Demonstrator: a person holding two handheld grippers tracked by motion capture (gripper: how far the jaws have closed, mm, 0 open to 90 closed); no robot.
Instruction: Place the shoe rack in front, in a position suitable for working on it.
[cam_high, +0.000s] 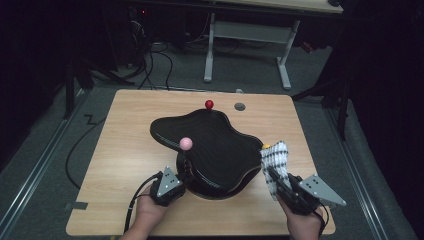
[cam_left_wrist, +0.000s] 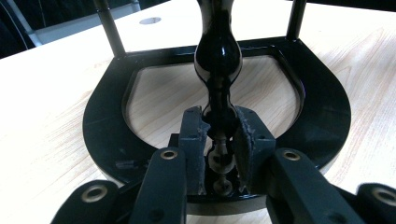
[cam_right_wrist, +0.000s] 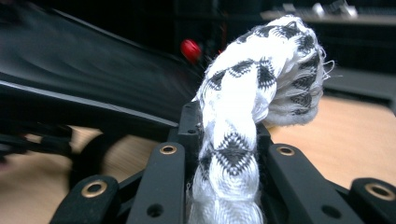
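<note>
On the wooden table (cam_high: 125, 150) sits a glossy black stand (cam_high: 210, 147) with a wavy, blob-shaped top, taking up most of the middle. Slim black posts rise from it, each topped with a little ball — a pink ball (cam_high: 186, 143) at the near-left edge, a red ball (cam_high: 209, 104) at the far side, and a bit of a yellow ball (cam_high: 266, 146) peeking out at the right edge behind the cloth.

The left gripper (cam_high: 172, 182) is at the near-left edge of the stand, right under the pink ball. In the left gripper view its jaws are pressed in on the turned black post (cam_left_wrist: 218, 70), pinching it low down where the post narrows — the pads (cam_left_wrist: 194, 135) touch it on both sides. Below that you can see the stand's horseshoe-shaped base (cam_left_wrist: 102, 116) lying flat on the tabletop, with two more thin rods going up at the back.

The right gripper (cam_high: 280, 182) is over at the near-right corner of the stand, clamped on a white cloth with a black woven pattern (cam_high: 275, 162). In the right gripper view the cloth (cam_right_wrist: 252, 107) is bunched into a thick roll between the jaws, sticking up and curling over past the tips. It's right up against the right rim of the black top; can't tell if it actually touches. The red ball (cam_right_wrist: 190, 48) shows blurry in the background there.

Further back on the table there's a round grey hole (cam_high: 240, 106), just beside the red ball.
</note>
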